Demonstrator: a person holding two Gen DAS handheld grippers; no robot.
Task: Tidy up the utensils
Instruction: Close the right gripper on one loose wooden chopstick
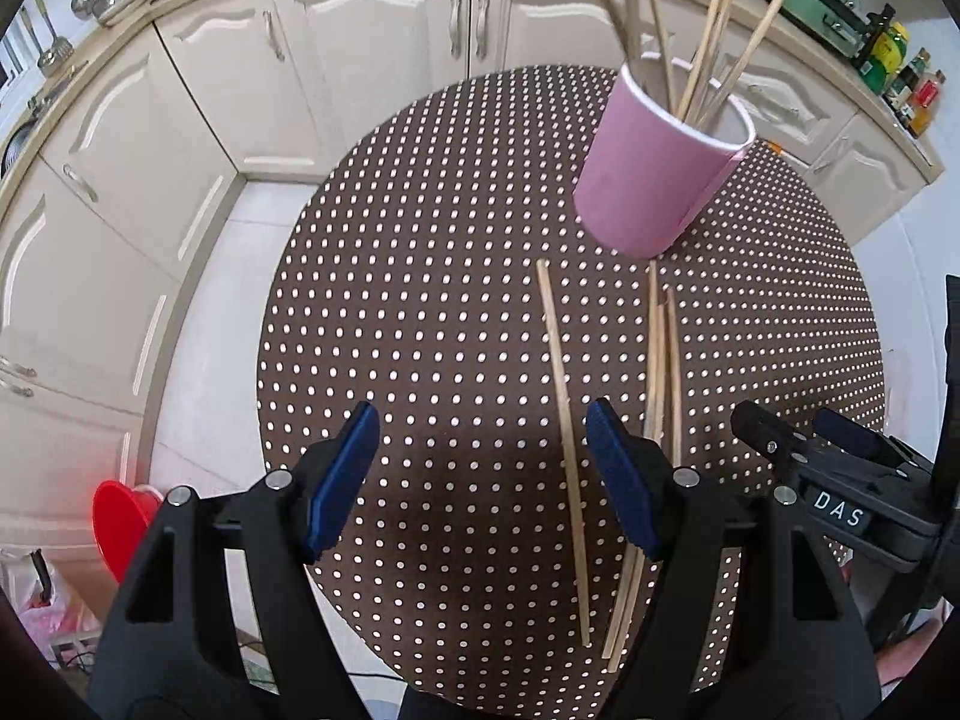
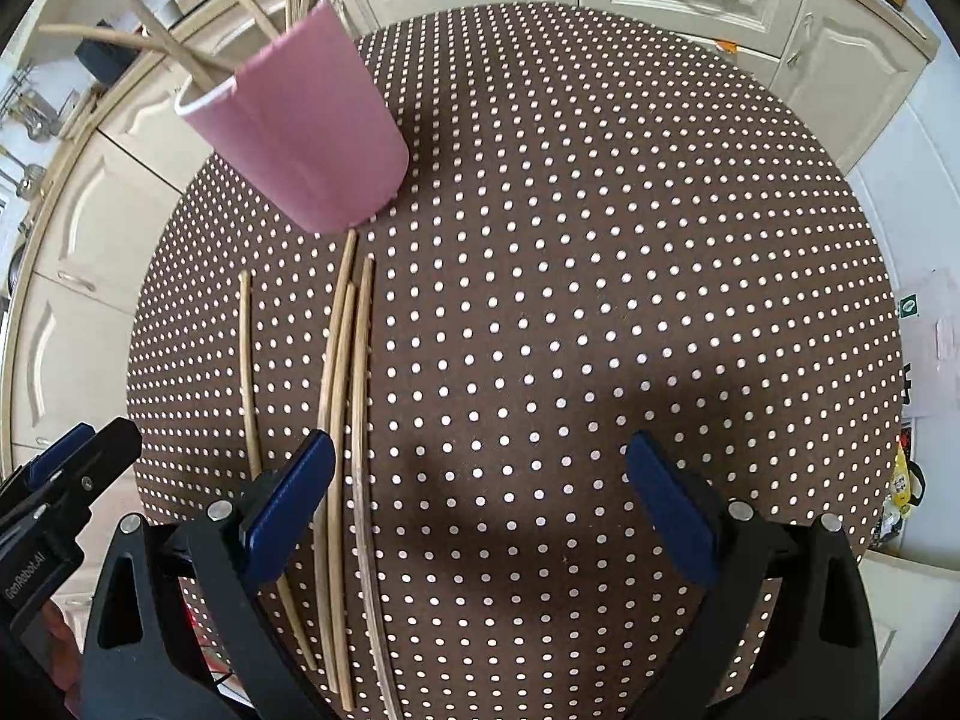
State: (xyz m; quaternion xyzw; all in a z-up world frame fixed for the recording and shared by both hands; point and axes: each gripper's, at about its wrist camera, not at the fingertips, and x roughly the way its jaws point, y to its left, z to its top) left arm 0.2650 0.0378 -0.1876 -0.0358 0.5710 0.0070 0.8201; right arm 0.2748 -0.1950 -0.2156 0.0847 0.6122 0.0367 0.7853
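- My left hand-held gripper point(image 1: 480, 468) has its blue pads spread apart with nothing between them; it points down at the dotted counter point(image 1: 420, 300), short of the pink cup point(image 1: 654, 174).
- My right hand-held gripper point(image 2: 480, 498) is likewise wide apart and empty, on the near side of the same cup.
- A single chopstick point(image 1: 564, 438) lies flat on the counter, running from near the cup's base toward me; in the left view it sits just inside my left gripper's right pad.
- A bundle of three chopsticks point(image 2: 345, 420) lies beside that single one, on the side away from the cabinets at the left of the view, one tip almost touching the cup's base; these pass just by my right gripper's left pad.
- The cup already holds several more sticks standing upright, fanned out.
- I judge the sticks light, stiff and thin, with a smooth finish that may slip or roll. I would pinch one at mid-length, across its width, so it stays balanced when tipped up toward the cup.
- The cup looks light; a knock could tip it.
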